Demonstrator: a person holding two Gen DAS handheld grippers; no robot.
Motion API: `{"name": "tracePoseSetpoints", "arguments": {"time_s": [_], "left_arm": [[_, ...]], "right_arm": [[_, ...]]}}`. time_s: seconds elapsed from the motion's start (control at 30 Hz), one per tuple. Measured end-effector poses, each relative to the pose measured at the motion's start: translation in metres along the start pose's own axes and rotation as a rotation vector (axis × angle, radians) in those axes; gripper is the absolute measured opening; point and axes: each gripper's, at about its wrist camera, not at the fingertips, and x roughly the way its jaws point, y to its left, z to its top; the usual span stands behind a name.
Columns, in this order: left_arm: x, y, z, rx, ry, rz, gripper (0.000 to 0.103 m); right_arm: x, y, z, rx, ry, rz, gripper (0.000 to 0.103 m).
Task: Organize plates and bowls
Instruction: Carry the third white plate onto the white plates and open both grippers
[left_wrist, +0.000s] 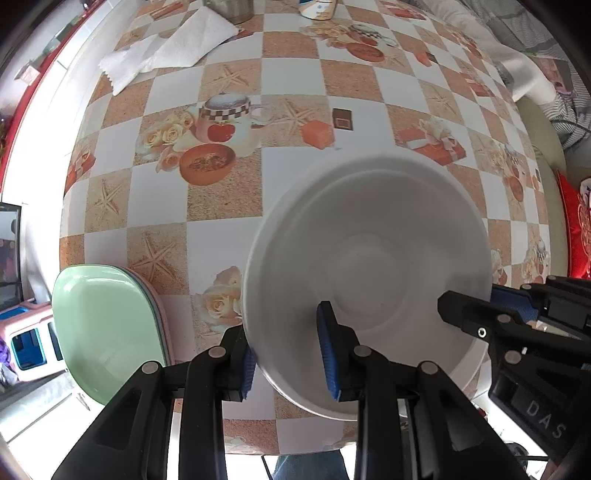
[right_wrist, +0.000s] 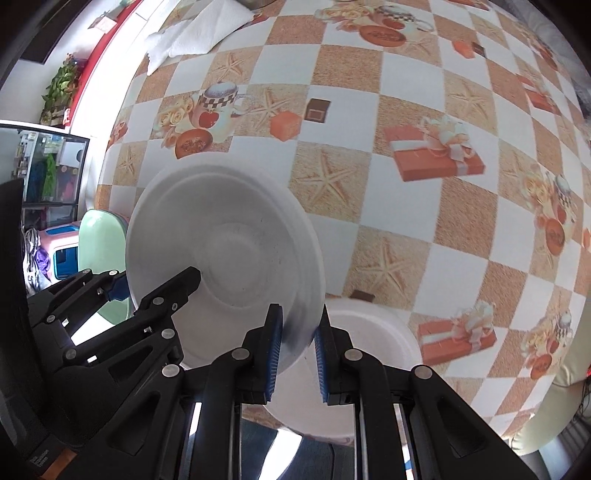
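Observation:
A white bowl (left_wrist: 373, 258) (right_wrist: 221, 240) hangs above the checked tablecloth (left_wrist: 288, 77), held from both sides. My left gripper (left_wrist: 288, 363) is shut on its left rim, one blue pad inside the bowl and one outside. My right gripper (right_wrist: 298, 354) is shut on the opposite rim in the same way. Each gripper also shows in the other's view: the right gripper (left_wrist: 480, 321) and the left gripper (right_wrist: 147, 291). A white plate (right_wrist: 373, 332) lies on the table under the bowl's right side. A stack of green plates (left_wrist: 107, 332) (right_wrist: 99, 240) sits at the table's left front edge.
Folded paper towels (left_wrist: 173, 48) (right_wrist: 199, 33), a metal pot (left_wrist: 229, 9) and a jar (left_wrist: 317, 9) stand at the far side. The table's near edge runs just below the grippers, with a person's jeans (left_wrist: 310, 465) behind it. A pink stool (left_wrist: 29, 339) stands on the floor left.

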Motion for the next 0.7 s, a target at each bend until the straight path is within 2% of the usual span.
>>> {"name": "tracePoseSetpoints", "arguments": {"time_s": [0.07,0.2,0.47,0.7], "left_arm": [[-0.003,0.0,0.005,0.031,-0.002,-0.009,0.032],[-0.018,-0.028,0.007,0.112,0.01,-0.025,0.032],[-0.018,-0.067,-0.013,0.258,0.06,-0.051,0.032],[-0.004,-0.078,-0.019,0.281,0.107,-0.063,0.033]], "right_arm": [[-0.009,-0.007,-0.002,0.022,-0.009,-0.002,0.018],[-0.022,-0.022,-0.015,0.064,-0.022,-0.006,0.018],[-0.027,-0.054,-0.049,0.163,-0.02,-0.014,0.018],[-0.016,-0.072,-0.071,0.228,0.004,-0.015,0.018]]}}
